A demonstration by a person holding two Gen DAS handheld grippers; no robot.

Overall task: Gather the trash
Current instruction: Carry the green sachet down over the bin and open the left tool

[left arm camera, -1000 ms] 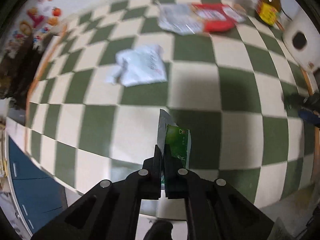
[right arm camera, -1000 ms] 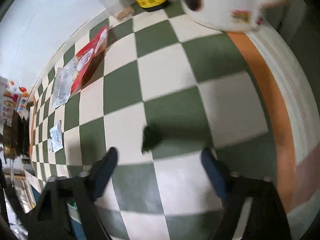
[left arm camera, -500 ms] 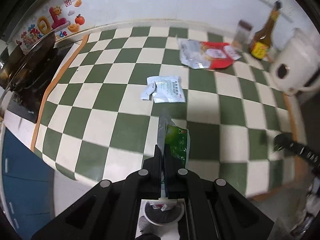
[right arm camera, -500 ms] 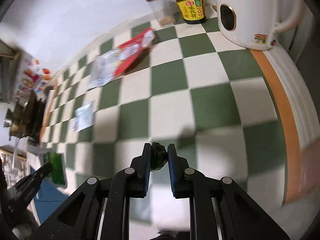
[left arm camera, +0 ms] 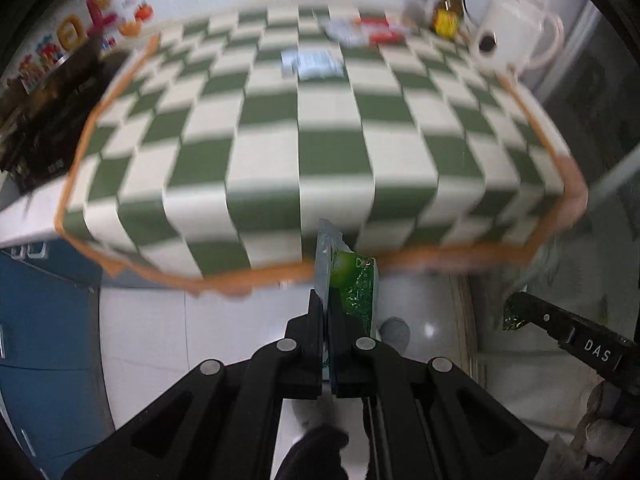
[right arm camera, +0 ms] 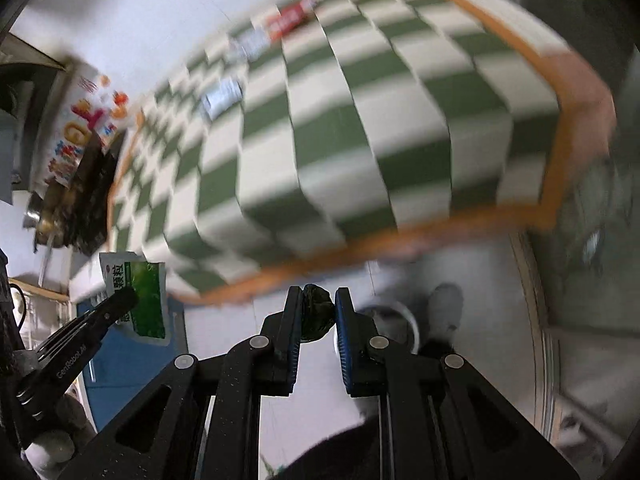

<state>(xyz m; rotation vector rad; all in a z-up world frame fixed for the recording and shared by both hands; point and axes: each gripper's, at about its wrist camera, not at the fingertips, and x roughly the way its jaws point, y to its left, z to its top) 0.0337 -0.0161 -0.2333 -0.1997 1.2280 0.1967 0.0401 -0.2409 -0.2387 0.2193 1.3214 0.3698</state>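
Grippers low in frame: our left gripper (left arm camera: 329, 312) pinches a light, floppy green sachet (left arm camera: 352, 284); right gripper (right arm camera: 317, 312) clamps a dark crumpled scrap (right arm camera: 316, 310).

Left gripper (left arm camera: 329, 312): matte black angular frame, four round silver screw heads across the lower middle of the frame, flat black fingers. Right gripper (right arm camera: 316, 312): same black frame and silver screws, blue pads (right arm camera: 343, 320) on the inner finger faces. White "DAS" lettering on the black arm at lower right of the left view; "GenRobot.AI" at lower left of the right view.
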